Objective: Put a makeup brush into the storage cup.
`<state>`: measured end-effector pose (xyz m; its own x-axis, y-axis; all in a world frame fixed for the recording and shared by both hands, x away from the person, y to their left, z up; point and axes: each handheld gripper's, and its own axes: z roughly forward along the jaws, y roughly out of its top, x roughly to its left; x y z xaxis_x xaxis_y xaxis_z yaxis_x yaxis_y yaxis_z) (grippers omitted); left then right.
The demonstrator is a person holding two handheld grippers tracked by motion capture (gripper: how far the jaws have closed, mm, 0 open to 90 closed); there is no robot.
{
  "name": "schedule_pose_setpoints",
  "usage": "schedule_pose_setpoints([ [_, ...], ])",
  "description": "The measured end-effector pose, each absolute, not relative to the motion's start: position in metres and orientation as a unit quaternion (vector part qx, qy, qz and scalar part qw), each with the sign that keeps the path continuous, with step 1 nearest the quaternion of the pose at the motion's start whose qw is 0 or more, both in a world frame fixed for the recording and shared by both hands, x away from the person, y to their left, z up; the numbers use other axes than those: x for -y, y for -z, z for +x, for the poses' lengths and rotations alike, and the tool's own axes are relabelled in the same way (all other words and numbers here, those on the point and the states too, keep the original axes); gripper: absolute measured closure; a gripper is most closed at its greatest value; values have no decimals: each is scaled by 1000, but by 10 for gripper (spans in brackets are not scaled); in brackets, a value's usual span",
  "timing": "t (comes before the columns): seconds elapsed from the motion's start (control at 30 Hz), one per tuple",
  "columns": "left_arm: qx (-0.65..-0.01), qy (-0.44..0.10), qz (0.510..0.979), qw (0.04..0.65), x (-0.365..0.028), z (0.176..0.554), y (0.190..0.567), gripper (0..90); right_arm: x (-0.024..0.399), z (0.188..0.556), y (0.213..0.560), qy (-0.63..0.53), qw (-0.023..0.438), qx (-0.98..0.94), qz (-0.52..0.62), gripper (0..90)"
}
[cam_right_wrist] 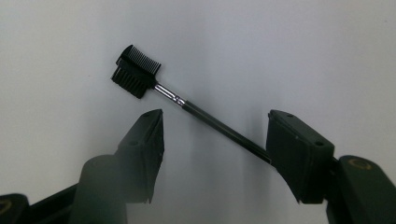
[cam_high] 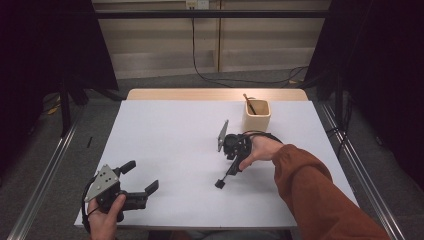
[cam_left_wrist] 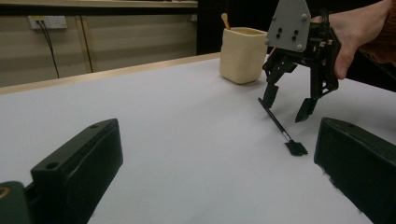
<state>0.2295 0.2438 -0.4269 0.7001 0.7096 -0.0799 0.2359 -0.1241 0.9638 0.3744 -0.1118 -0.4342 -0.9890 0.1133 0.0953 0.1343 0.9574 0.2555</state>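
Brow brush-comb [cam_right_wrist: 187, 106] flat on white table [cam_right_wrist: 289, 51] — handle end touching right-hand jaw, head beyond left-hand jaw; jaws apart.

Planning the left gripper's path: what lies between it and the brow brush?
Nothing: in the left gripper view, bare white table runs from the left gripper to the brow brush.

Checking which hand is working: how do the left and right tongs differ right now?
The right tongs point down at the white table, straddling a black brow brush; the left tongs lie level near the table's front edge with nothing between the jaws. The right tongs are near the beige cup; the left are far from it. Both are open.
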Motion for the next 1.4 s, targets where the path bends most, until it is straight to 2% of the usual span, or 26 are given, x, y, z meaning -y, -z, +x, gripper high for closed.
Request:
schedule_pose_setpoints([
  [0.83,-324,-202,725,574,-244,230,427,13,96,367,449,90,32,995,-18,467],
  [1.13,-323,-200,725,574,-243,230,427,17,93,363,449,77,20,997,-8,573],
  [1.2,-322,-200,726,574,-244,230,427,17,93,363,449,76,21,997,-3,630],
  [1.23,-322,-200,726,574,-244,230,427,18,93,363,449,76,21,997,-3,630],
  [1.27,-323,-200,726,574,-244,230,428,18,94,363,448,75,25,997,-3,703],
  [1.4,-323,-200,726,572,-243,230,427,18,92,363,448,69,29,997,5,768],
])
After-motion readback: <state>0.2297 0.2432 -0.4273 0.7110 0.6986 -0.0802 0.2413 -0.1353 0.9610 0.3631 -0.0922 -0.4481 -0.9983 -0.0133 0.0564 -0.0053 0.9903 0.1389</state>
